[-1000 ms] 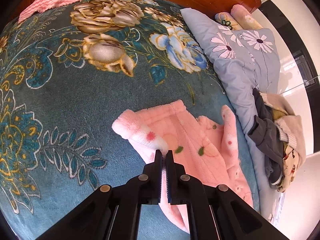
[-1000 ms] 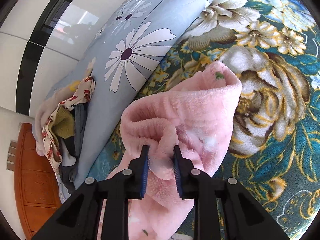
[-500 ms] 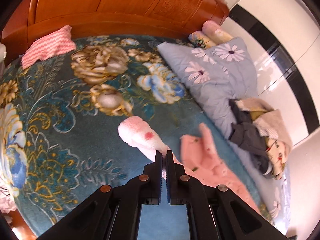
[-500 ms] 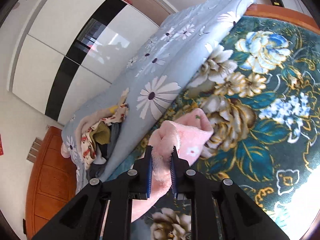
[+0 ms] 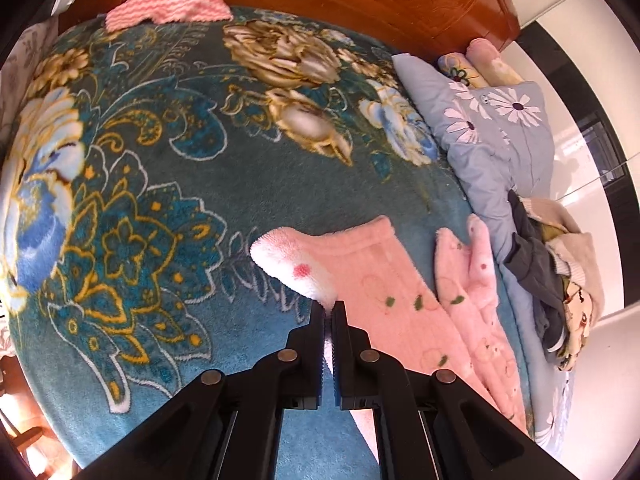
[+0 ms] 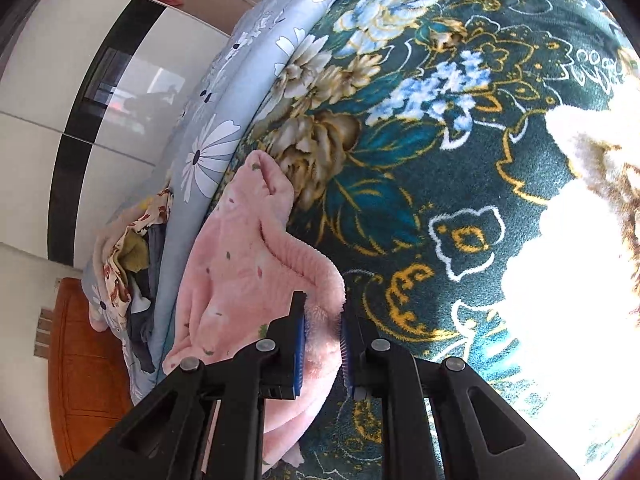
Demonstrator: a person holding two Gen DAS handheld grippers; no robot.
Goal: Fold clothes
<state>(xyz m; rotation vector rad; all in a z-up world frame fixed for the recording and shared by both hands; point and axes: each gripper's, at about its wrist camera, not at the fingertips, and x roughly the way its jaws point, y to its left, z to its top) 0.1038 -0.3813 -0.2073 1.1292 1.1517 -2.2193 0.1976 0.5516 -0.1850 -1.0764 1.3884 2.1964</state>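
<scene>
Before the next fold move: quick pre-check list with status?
1. Left gripper shut on pink garment: ok.
2. Right gripper gripping the garment's edge: ok, fleece between the pads.
3. Garment spread flat: not ok, bunched near the quilt.
4. Blanket bare ahead for laying down: ok.
5. Clothes pile apart from garment: ok.
6. Which garment corners are held: cannot tell.
</scene>
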